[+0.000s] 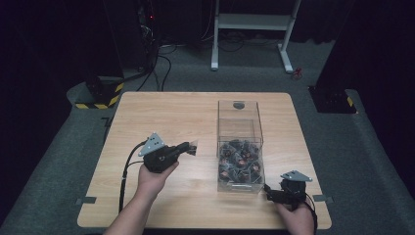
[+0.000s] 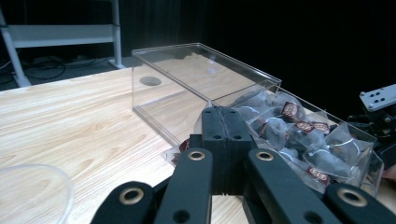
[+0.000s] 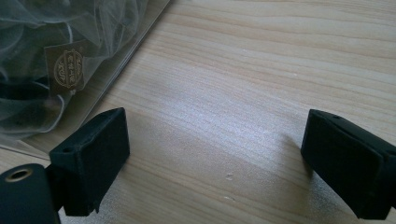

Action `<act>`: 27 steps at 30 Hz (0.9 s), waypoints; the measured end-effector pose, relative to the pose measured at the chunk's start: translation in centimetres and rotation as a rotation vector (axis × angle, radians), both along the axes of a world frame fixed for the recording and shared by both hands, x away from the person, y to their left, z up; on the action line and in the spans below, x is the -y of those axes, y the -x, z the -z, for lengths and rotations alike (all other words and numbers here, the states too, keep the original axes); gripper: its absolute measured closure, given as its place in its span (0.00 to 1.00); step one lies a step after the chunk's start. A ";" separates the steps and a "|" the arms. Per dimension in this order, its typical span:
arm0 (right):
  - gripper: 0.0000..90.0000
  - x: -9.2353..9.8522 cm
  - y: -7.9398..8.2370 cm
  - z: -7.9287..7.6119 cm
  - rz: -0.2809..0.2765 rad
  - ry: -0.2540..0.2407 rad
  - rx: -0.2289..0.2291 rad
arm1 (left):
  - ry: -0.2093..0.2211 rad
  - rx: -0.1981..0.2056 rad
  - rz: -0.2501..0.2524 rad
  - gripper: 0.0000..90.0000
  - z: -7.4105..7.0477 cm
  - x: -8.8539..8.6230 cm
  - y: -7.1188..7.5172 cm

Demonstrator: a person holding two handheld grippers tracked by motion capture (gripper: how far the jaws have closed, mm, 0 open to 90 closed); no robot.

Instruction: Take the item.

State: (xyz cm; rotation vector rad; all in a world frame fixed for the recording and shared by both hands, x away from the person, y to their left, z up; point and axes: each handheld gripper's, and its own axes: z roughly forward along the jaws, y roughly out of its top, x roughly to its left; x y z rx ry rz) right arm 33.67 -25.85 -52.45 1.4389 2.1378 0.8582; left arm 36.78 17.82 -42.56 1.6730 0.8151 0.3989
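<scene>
Left tongs (image 2: pixel 223 122) clamp a sachet (image 1: pixel 192 148) beside box (image 1: pixel 240 147).

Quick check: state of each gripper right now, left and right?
Left gripper: closed on a clear tea bag packet.
Right gripper: open, nothing between the jaws, beside the clear box.

Both grippers hand-held, left clamped, right spread.

Left hand (image 1: pixel 152 177) comes in from the bottom edge with forearm angled up and right, carrying the left gripper (image 1: pixel 192 148) level, its jaws pressed together on a thin clear packet (image 2: pixel 180 151). Right hand (image 1: pixel 295 215) sits low at the near right, its right gripper (image 1: pixel 268 190) pointing left, jaws standing wide apart with nothing between them.
</scene>
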 end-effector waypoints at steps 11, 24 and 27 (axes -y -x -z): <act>0.08 0.0 0.0 0.0 0.000 0.000 0.000 | 0.004 0.006 -0.046 1.00 -0.2 -2.1 -0.2; 0.09 0.0 0.0 0.0 0.000 0.000 0.000 | 0.004 0.012 -0.088 1.00 -0.6 -3.9 -0.5; 0.08 0.0 0.0 0.0 0.000 0.000 0.000 | 0.003 0.012 -0.098 1.00 -0.6 -4.3 -0.6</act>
